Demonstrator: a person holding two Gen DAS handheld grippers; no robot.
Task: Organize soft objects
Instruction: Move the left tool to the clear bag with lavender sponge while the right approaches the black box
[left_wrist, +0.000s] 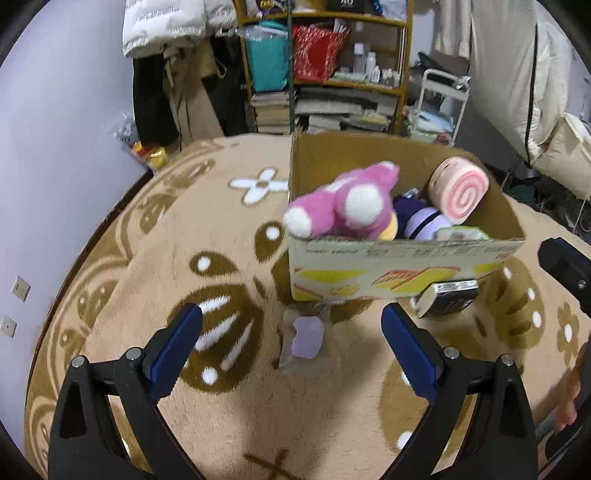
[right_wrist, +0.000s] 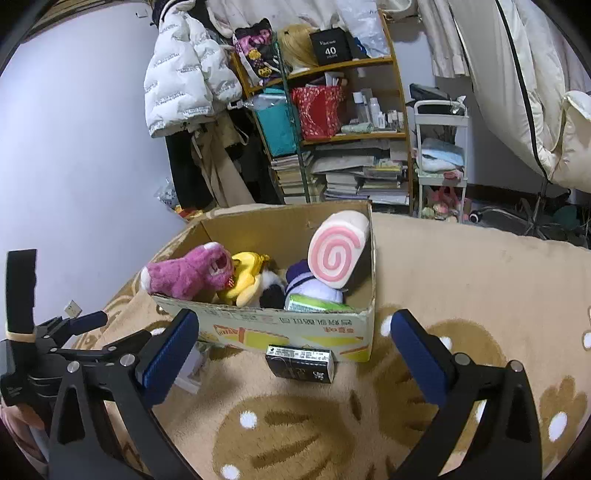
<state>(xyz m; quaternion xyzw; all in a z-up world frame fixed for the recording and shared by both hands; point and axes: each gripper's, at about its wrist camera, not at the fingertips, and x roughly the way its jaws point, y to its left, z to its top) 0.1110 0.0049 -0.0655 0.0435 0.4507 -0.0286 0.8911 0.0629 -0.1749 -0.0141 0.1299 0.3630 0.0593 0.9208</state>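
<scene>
With both your left gripper (left_wrist: 291, 332) and right gripper (right_wrist: 295, 350) spread wide and holding nothing, lower the left one squarely over the bagged purple soft item (left_wrist: 306, 338) at lower centre, just before the cardboard box (left_wrist: 402, 267), and pinch its middle.

The box (right_wrist: 295, 328) is brown cardboard with a dull, printed front. The pink bear (right_wrist: 188, 273) and the swirl roll (right_wrist: 338, 254) look soft and fuzzy. The rug (right_wrist: 461, 266) is thick and fluffy. The small dark pack (right_wrist: 300, 363) looks shiny.
</scene>
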